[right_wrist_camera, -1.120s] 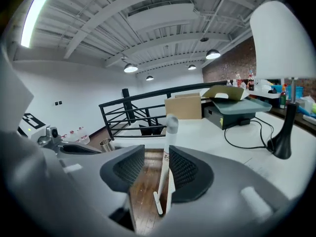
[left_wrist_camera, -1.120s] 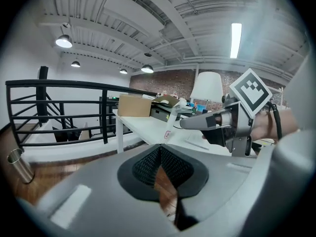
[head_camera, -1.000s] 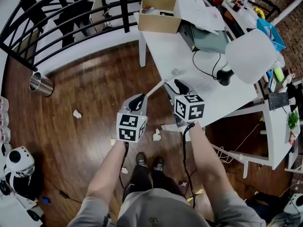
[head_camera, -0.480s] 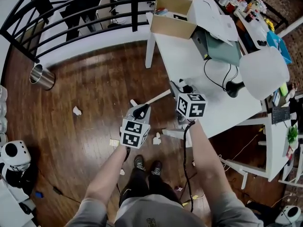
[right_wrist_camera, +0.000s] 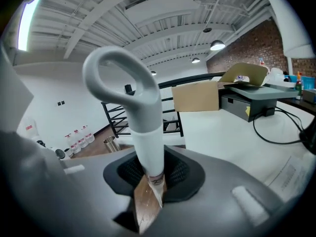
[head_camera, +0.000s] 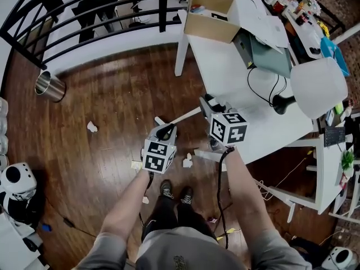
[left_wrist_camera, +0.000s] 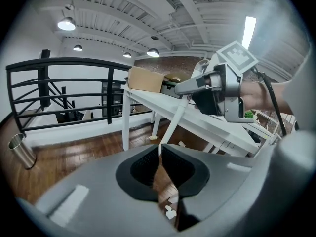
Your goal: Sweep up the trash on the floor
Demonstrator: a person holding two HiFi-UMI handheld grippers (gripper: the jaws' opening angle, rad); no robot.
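A white handle with a grey loop at its top slants between my two grippers. My right gripper has the thick upper shaft between its pads, and its jaws are closing on it. Lower down, my left gripper is shut on the thin end of the shaft, which runs into its jaw gap. What the handle belongs to is hidden. Crumpled paper scraps lie on the dark wooden floor.
A white table stands right beside the grippers, carrying a cardboard box, a lamp and cables. A metal bin stands at the far left by the black railing. My shoes are just below the grippers.
Both grippers have sunk lower in the head view. The handle now lies flatter, and its left end shows beyond the left gripper.
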